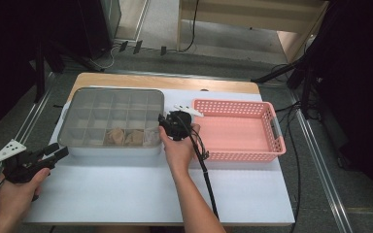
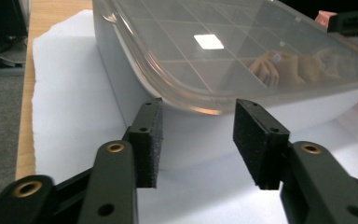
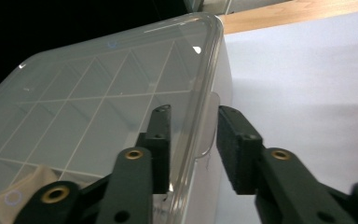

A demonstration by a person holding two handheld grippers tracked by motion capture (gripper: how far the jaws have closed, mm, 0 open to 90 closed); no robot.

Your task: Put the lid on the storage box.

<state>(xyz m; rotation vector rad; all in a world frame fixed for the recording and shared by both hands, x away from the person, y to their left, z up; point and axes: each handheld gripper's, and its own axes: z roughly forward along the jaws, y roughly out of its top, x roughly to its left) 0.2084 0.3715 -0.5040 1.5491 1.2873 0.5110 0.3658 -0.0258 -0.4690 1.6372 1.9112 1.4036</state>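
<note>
Two tools are at work, one in each hand. The right tool (image 1: pixel 175 124) sits at the 3 o'clock edge of one grey compartment box (image 1: pixel 110 121); in the right gripper view its jaws are spread, straddling the rim of the clear lid (image 3: pixel 98 112), with the lid's small tab (image 3: pixel 209 123) in the gap between the pads. Whether either pad touches the tab cannot be told. The left tool (image 1: pixel 53 154) hovers off the box's 7 o'clock corner, near it but apart; in the left gripper view its jaws stand spread with nothing between them, aimed at the box's white side wall (image 2: pixel 205 135). The box rests on one white sheet (image 1: pixel 141 189) that covers most of the wooden bench (image 1: pixel 165 81), and its lid is on. Through the lid a grid of compartments shows, and two tan bundles (image 1: pixel 124 137) lie side by side in the row nearest the person. One pink basket (image 1: pixel 267 145) stands just beside the box at its 3 o'clock side, on the same sheet.
</note>
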